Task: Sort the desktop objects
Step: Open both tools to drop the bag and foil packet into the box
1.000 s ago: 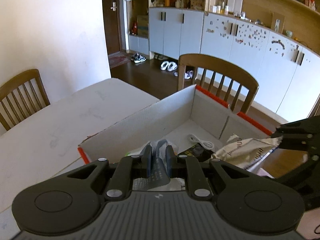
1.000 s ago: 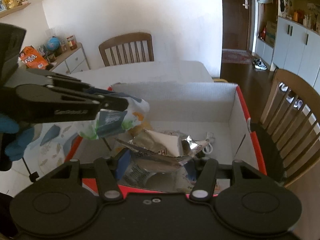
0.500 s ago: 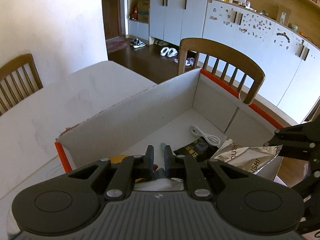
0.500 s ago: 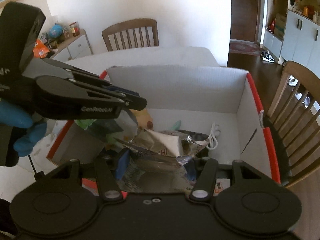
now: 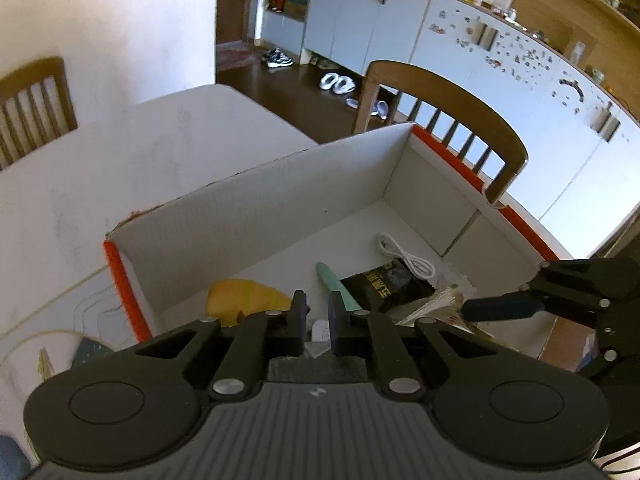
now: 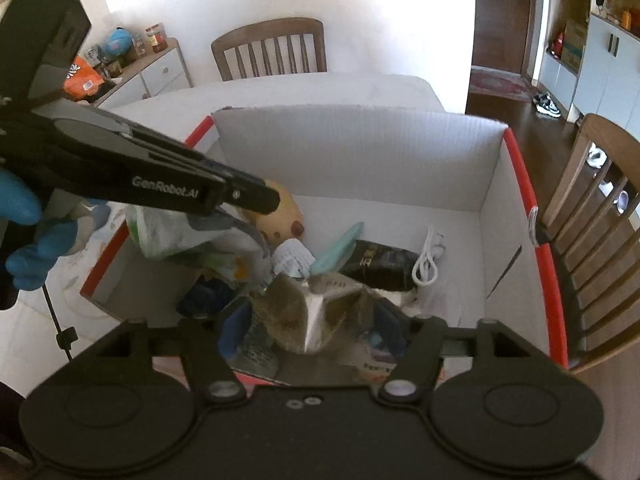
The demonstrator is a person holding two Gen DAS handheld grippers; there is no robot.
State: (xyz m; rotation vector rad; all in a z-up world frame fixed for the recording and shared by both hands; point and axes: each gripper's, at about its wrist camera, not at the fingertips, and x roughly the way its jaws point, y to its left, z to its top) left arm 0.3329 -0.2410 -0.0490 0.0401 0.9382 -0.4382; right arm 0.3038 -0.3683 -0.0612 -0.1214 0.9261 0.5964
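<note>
A white cardboard box with red edges (image 5: 256, 204) (image 6: 360, 152) stands on the table and holds several items. My left gripper (image 5: 318, 318) is over the box's near left corner, jaws nearly shut, on a clear plastic bag (image 6: 180, 232) that hangs below it into the box. My right gripper (image 6: 312, 328) is shut on a crumpled silver foil packet (image 6: 316, 308) (image 5: 436, 308) over the box's near edge. In the box lie a yellow item (image 5: 244, 296), a mint green piece (image 6: 338, 248), a black packet (image 6: 380, 264) and a white cable (image 6: 430, 256).
The white table (image 5: 120, 152) stretches beyond the box. Wooden chairs stand at the far side (image 6: 272, 48) and at the right (image 6: 600, 216). A patterned mat (image 5: 92, 320) lies left of the box. A low cabinet with clutter (image 6: 132, 68) stands at the back left.
Both grippers have moved forward and down over the box. The plastic bag in my left gripper has sunk into the box. The foil packet has come lower, closer to the box contents.
</note>
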